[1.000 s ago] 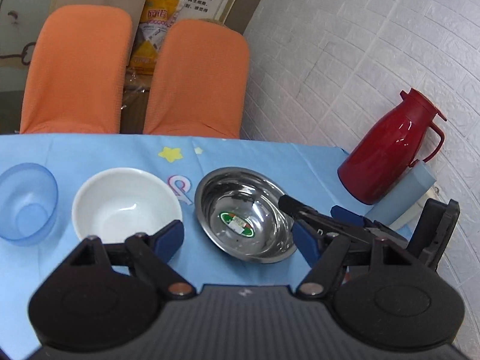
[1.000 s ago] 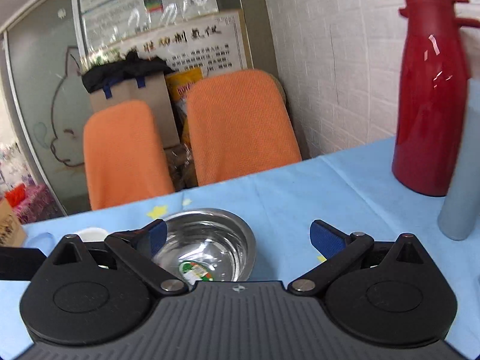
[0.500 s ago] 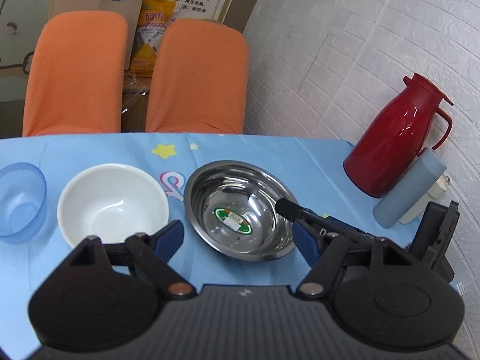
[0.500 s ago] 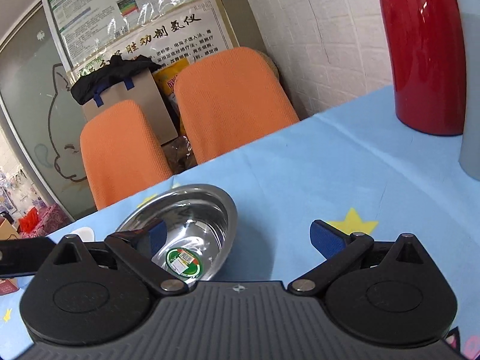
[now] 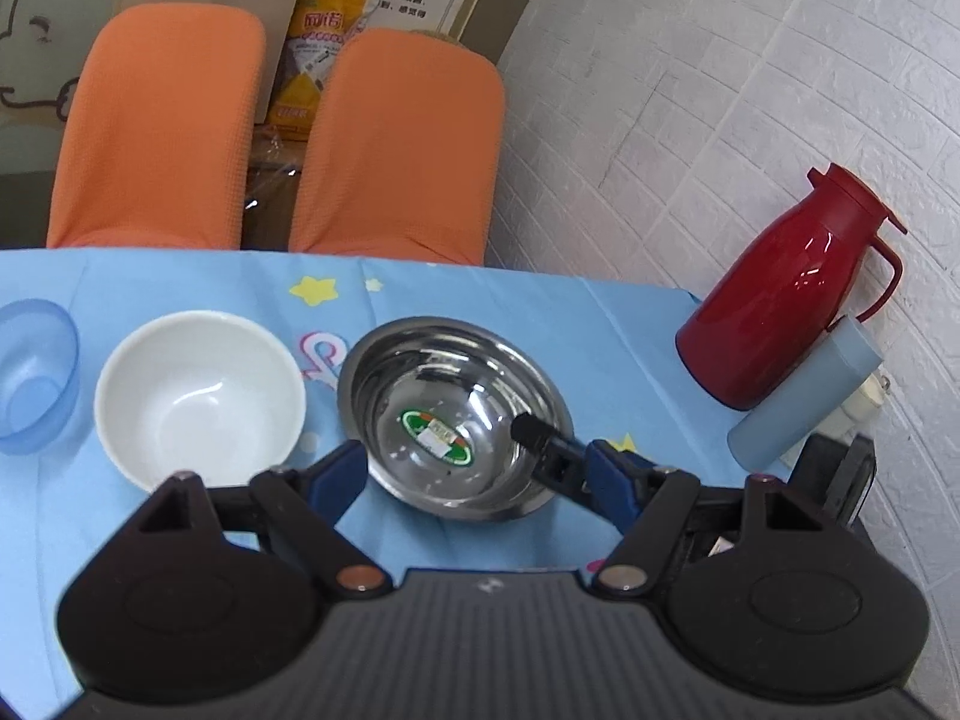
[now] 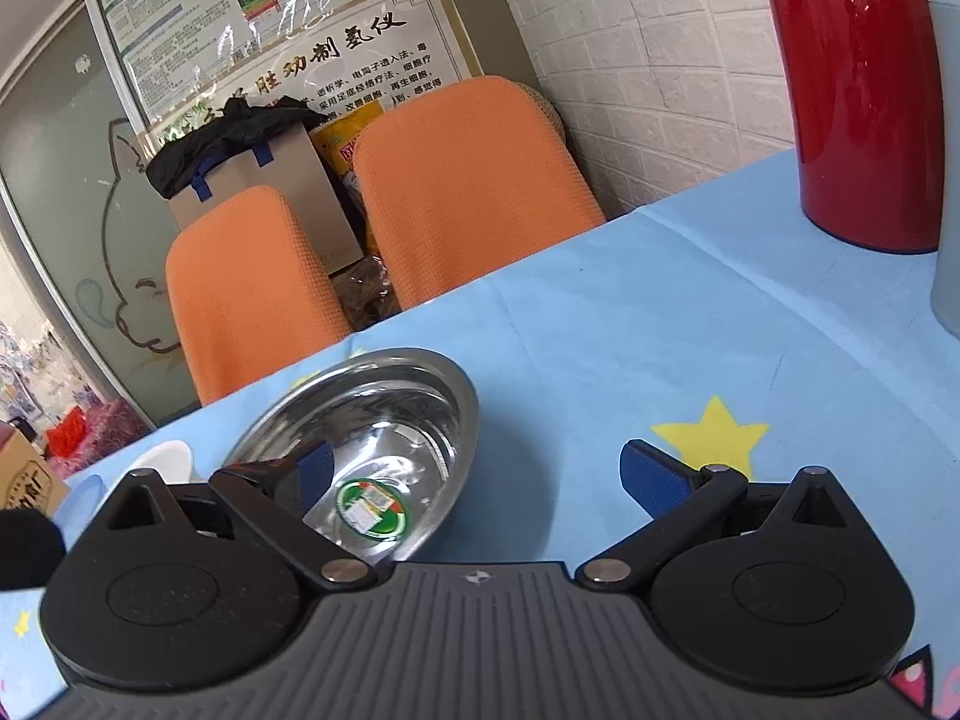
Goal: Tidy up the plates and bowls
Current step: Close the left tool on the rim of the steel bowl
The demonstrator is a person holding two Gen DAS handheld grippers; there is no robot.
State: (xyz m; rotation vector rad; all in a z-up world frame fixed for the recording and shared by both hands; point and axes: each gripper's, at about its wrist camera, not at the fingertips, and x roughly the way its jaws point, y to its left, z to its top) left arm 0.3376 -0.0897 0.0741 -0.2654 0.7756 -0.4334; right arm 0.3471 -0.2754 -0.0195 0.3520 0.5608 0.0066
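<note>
Left tongs (image 5: 474, 477) wide open, held high, tilted down. Right tongs (image 6: 480, 480) also wide open, held low & near level; one finger (image 5: 549, 441) shows in left view.

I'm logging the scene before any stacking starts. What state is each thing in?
Steel bowl: upright, empty, right rim between right gripper's fingers.
White bowl: upright, empty.
Blue bowl: upright, empty.
Red jug: upright, lid on.
Left gripper: open.
Right gripper: open.

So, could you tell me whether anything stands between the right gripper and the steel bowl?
Nothing visible does. The right gripper is open at the steel bowl, one finger already over its near rim, the other over bare tablecloth.
</note>
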